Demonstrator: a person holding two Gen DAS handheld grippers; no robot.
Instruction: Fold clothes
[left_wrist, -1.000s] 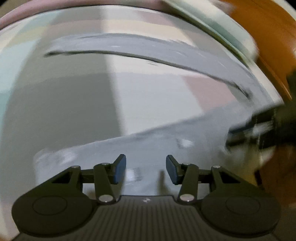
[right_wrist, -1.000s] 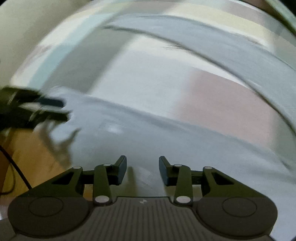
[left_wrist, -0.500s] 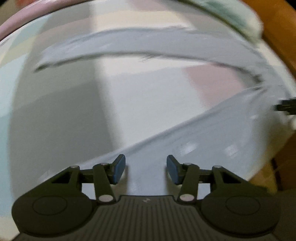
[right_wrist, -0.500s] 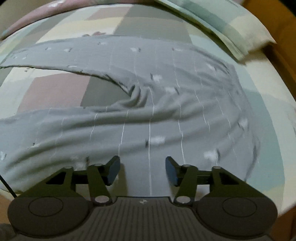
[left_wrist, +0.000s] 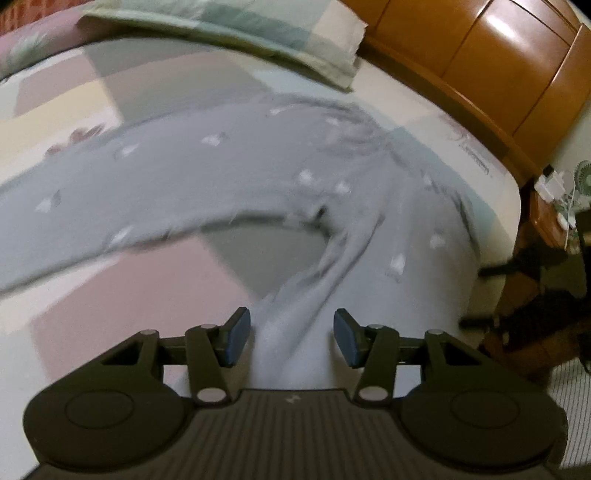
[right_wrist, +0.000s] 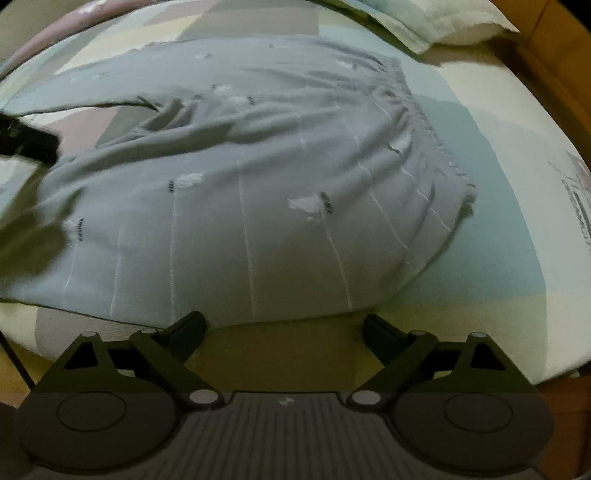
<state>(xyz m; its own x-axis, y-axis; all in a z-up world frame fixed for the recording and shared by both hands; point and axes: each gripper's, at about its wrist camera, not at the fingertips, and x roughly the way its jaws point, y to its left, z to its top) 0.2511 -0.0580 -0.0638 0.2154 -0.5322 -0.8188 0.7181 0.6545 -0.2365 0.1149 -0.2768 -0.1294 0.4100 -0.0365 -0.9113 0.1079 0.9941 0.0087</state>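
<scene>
Grey pyjama trousers (right_wrist: 258, 192) lie spread on a patchwork bedsheet (right_wrist: 498, 206). Our left gripper (left_wrist: 291, 338), jaws half apart, has a bunched leg (left_wrist: 295, 325) running between them; we cannot tell whether it is gripped. Our right gripper (right_wrist: 284, 332) has just been opening, nothing between its jaws. We should lay that leg squarely over the other.

The trousers (right_wrist: 258, 184) lie spread on the bed (right_wrist: 498, 206) ahead of me — waistband to the right, legs running off left. A pillow (right_wrist: 436, 22) sits behind them at the bed's far end. My right gripper (right_wrist: 283, 334) hangs over the bed's near edge, just before the cloth; my left gripper (left_wrist: 291, 338) is over one leg — headboard (left_wrist: 480, 62) far right.
</scene>
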